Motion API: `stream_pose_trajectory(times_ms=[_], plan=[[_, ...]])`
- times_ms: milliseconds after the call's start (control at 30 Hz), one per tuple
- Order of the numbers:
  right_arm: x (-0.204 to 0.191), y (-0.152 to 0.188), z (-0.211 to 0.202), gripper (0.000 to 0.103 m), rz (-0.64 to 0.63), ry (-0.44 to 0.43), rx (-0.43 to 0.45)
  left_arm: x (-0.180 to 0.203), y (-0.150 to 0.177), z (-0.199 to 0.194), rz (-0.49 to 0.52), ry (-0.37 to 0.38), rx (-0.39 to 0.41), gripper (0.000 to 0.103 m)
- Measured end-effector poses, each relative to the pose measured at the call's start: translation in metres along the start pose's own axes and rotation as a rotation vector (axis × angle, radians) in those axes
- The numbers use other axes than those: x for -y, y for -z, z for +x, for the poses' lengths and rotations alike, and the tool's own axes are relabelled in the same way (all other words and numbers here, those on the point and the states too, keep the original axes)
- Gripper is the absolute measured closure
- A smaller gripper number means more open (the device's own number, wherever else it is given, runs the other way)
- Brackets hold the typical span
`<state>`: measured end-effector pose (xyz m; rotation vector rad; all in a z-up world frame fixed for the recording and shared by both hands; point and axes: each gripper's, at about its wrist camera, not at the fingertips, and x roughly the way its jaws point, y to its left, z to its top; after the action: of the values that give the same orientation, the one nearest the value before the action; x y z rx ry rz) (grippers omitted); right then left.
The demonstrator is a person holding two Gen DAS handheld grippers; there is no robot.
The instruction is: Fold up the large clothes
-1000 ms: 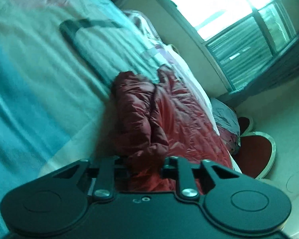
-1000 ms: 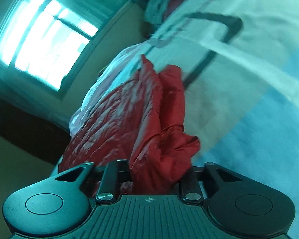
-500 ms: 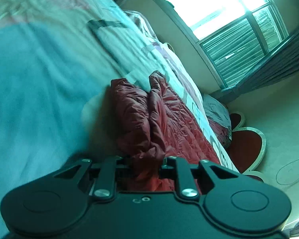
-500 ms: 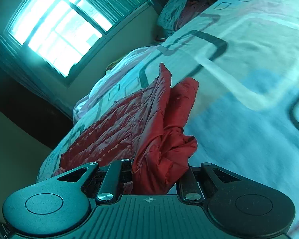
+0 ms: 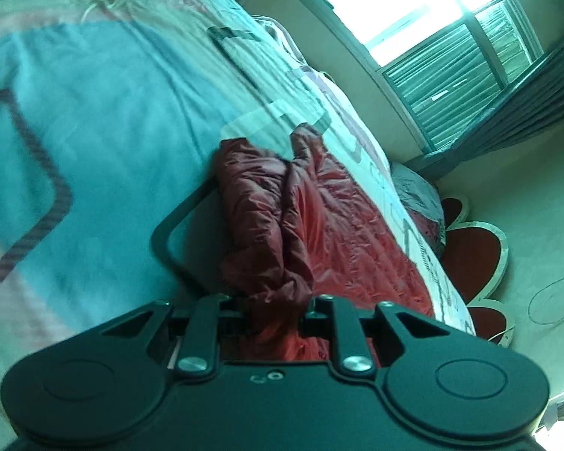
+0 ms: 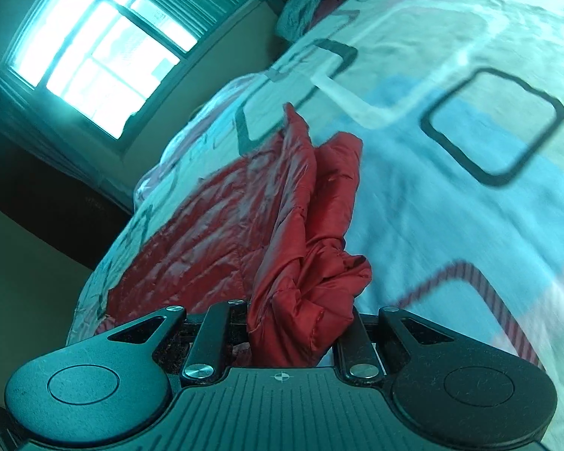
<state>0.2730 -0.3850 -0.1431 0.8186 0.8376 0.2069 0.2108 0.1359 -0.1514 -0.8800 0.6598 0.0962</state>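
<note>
Both grippers, left [image 5: 274,312] and right [image 6: 293,323], are clamping bunched edges of the jacket [image 6: 282,203] lying on the bed [image 6: 432,188], which looks puffy, light and slippery.

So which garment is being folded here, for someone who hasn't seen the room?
Start at the bed with the pale blue quilt printed with dark rounded squares, below the window. Along its near edge lies a red quilted jacket, shiny and puffy. It is the only red garment on the quilt, and each hand-held gripper is shut on a bunch of it.
</note>
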Motion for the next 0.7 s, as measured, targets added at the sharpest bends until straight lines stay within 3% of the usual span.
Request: stream_pose_trajectory(times_ms=[33,100,167,233,333,367,400,433,467,533,700], plan=[[0.003,0.000,0.004,0.087,0.000,0.001,-0.006,-0.002,0.002,0.001,0.003,-0.019,0.009,0.071],[0.009,0.000,0.009,0.076,0.011,0.010,-0.007,-0.008,0.006,0.002,-0.044,-0.043,0.035,0.060],[0.013,-0.001,0.005,0.035,0.006,0.057,0.015,-0.011,0.007,-0.004,-0.083,-0.052,0.071,0.046],[0.022,-0.002,-0.012,0.021,0.007,0.089,0.073,-0.008,0.006,-0.013,-0.072,-0.067,0.093,0.024],[0.039,-0.008,-0.046,0.019,0.039,0.134,0.150,-0.006,0.007,-0.027,-0.033,-0.075,0.113,0.022],[0.042,-0.009,-0.057,0.026,0.056,0.134,0.184,-0.007,0.009,-0.029,-0.040,-0.079,0.108,0.023],[0.044,-0.011,-0.069,0.038,0.060,0.128,0.213,-0.009,0.011,-0.032,-0.057,-0.079,0.103,0.025],[0.042,-0.013,-0.076,0.070,0.058,0.133,0.225,-0.011,0.013,-0.033,-0.072,-0.075,0.102,0.027],[0.038,-0.014,-0.080,0.090,0.052,0.135,0.233,-0.011,0.017,-0.033,-0.077,-0.061,0.096,0.029],[0.018,-0.015,-0.081,0.101,-0.001,0.094,0.229,-0.011,0.019,-0.027,-0.068,-0.049,0.079,0.036],[-0.060,0.005,-0.036,0.101,-0.155,-0.051,0.082,-0.011,0.018,-0.007,-0.094,-0.057,0.110,0.040]])
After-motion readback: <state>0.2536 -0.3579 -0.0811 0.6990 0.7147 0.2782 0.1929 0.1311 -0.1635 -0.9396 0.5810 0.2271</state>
